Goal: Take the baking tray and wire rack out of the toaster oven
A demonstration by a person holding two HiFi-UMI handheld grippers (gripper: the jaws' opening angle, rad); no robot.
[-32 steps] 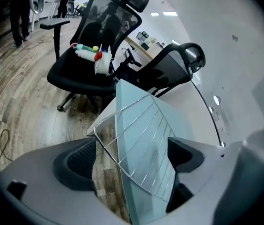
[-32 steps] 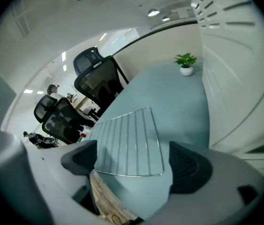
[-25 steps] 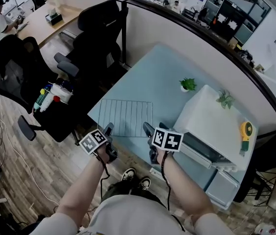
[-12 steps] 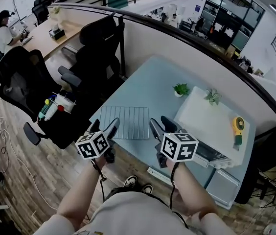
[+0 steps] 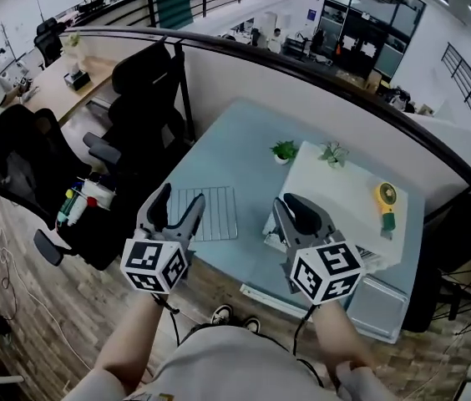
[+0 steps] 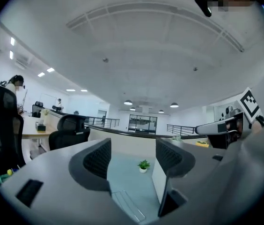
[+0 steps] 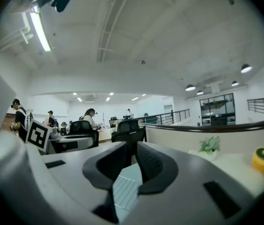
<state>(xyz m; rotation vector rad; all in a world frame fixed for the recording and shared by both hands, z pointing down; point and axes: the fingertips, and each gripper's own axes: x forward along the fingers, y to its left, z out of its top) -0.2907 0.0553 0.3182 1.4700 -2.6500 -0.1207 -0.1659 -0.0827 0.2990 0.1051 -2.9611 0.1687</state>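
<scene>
The wire rack (image 5: 210, 215) lies flat on the pale blue table (image 5: 244, 161), left of the white toaster oven (image 5: 344, 195). The oven's front is hidden behind my right gripper, and I cannot make out a baking tray. Both grippers are held high above the table's near edge and point level. My left gripper (image 5: 179, 197) (image 6: 133, 156) has just been closing, and a wide gap remains with nothing in it. My right gripper (image 5: 296, 203) (image 7: 132, 156) has also just been closing. Only a narrow slit is left between its jaws, and it is empty. The rack (image 7: 125, 189) shows below the slit.
Two small potted plants (image 5: 283, 150) (image 5: 332, 153) stand at the back, one on the table, one on the oven. A yellow tool (image 5: 384, 195) lies on the oven top. Black office chairs (image 5: 139, 90) stand left of the table, a partition behind it.
Both grippers have risen from the table's near edge toward the camera. The right jaws have closed to a slit and the left jaws have narrowed. The rack has stayed on the table.
</scene>
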